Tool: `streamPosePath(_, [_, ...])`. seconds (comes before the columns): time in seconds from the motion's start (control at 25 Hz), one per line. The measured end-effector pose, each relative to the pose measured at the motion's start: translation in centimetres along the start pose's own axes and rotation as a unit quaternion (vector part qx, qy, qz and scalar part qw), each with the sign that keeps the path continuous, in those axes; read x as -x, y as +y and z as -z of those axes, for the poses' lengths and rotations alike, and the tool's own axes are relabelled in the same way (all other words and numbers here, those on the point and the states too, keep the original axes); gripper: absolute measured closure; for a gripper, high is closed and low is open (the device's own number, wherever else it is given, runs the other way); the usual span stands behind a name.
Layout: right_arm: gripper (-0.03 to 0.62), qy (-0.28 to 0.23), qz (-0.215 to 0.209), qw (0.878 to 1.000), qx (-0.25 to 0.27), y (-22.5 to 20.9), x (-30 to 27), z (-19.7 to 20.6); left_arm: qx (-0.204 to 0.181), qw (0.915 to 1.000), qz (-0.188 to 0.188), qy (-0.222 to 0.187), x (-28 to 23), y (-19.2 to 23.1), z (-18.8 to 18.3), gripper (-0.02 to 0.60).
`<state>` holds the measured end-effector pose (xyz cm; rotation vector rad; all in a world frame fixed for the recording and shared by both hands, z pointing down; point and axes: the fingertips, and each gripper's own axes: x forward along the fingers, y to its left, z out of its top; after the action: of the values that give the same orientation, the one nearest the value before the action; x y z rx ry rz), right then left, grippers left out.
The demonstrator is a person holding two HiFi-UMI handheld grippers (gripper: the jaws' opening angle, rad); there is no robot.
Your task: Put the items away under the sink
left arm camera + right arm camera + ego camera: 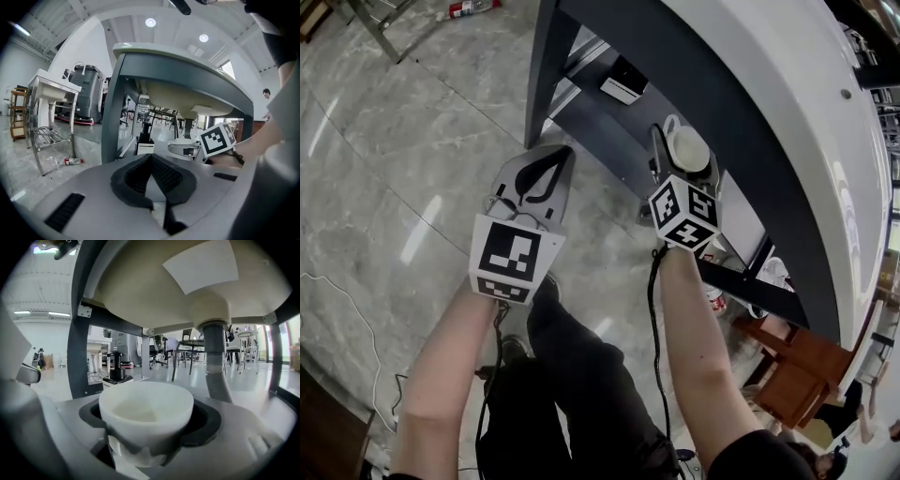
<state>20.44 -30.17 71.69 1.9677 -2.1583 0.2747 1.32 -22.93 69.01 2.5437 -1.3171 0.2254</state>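
Note:
My right gripper [682,155] is shut on a white cup [687,148], held upright just in front of the dark shelf [609,127] under the sink [787,103]. In the right gripper view the cup [147,412] fills the jaws of the right gripper [146,446], with the basin's underside and grey drain pipe [215,363] above and behind it. A black and white boxed item [623,81] stands further back on the shelf. My left gripper [565,153] hangs over the floor to the left of the shelf, shut with nothing in it. Its pads [161,173] meet at the tip.
The sink's dark grey frame leg [546,66] stands just beyond the left gripper. A wooden stool [797,370] and a small can [713,299] sit at the lower right. A bottle [474,8] lies on the marble floor near a metal rack [47,136].

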Motion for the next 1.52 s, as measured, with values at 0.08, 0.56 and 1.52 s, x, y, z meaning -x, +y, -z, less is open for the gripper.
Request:
streamPosePath(0.08, [0.183,-0.002,0.009,1.000,-0.004,-0.2,-0.6,0.2,0.000,1.0000,0.004,0.004,-0.4,-0.1,0.5,0.572])
streamPosePath(0.56, [0.183,0.005,0.061,0.998,0.009,-2.2,-3.9,-0.1,0.015,0.9997,0.007,0.020,-1.0,0.4,1.0,0.572])
streamPosePath(1.52, [0.180,0.132,0.007,0.988,-0.076,3.3,6.9,2.5,0.026,0.9983,0.019,0.048,6.5,-3.2,-2.3,0.572])
